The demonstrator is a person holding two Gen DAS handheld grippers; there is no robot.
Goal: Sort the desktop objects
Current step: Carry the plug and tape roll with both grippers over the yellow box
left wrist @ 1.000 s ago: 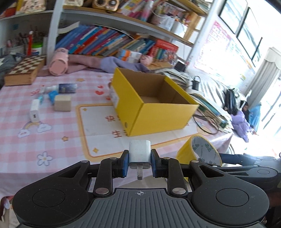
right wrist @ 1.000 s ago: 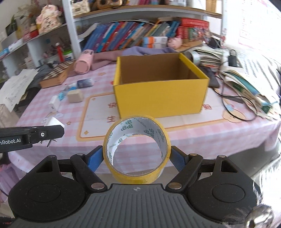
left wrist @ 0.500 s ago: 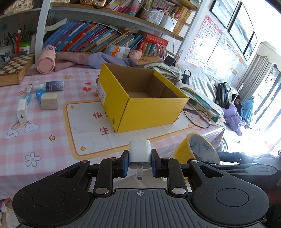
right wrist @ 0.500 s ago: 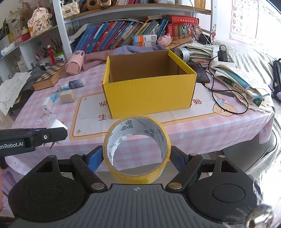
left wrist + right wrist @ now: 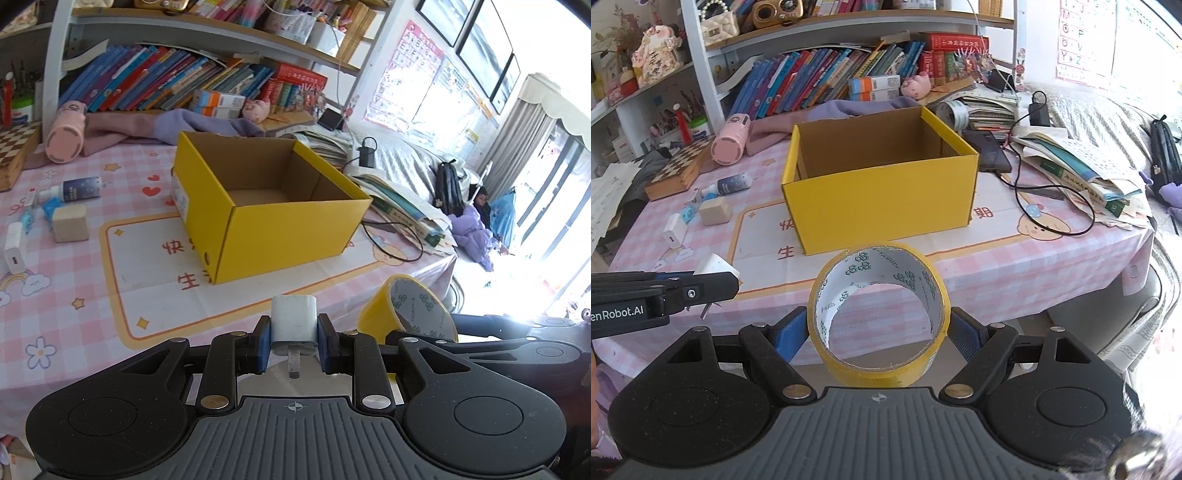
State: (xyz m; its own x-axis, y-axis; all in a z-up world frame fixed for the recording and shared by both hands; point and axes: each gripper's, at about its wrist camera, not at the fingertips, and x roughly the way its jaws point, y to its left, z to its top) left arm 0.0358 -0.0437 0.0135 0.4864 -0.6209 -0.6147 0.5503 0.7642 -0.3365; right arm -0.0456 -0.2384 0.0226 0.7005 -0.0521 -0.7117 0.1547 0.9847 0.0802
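Note:
My left gripper (image 5: 294,343) is shut on a white plug charger (image 5: 294,320), its metal prongs pointing back toward the camera. My right gripper (image 5: 879,334) is shut on a yellow tape roll (image 5: 880,314), held upright between the blue pads. Both hover short of the table's near edge. An open, empty yellow cardboard box (image 5: 266,201) (image 5: 882,184) stands ahead on the pink checked tablecloth. From the left wrist view the tape roll (image 5: 406,314) shows to the right; from the right wrist view the left gripper (image 5: 701,286) and charger (image 5: 714,266) show at the left.
Left of the box lie a second white charger (image 5: 674,230), a beige block (image 5: 714,211), a small bottle (image 5: 733,183), a pink cup (image 5: 731,144) and a chessboard (image 5: 681,170). Books, papers, a phone (image 5: 988,151) and black cables (image 5: 1052,206) crowd the right side. Bookshelves stand behind.
The left wrist view has swung, so the box has shifted across it and now faces more openly. The right wrist view has pulled back a little. Both grips are unchanged.

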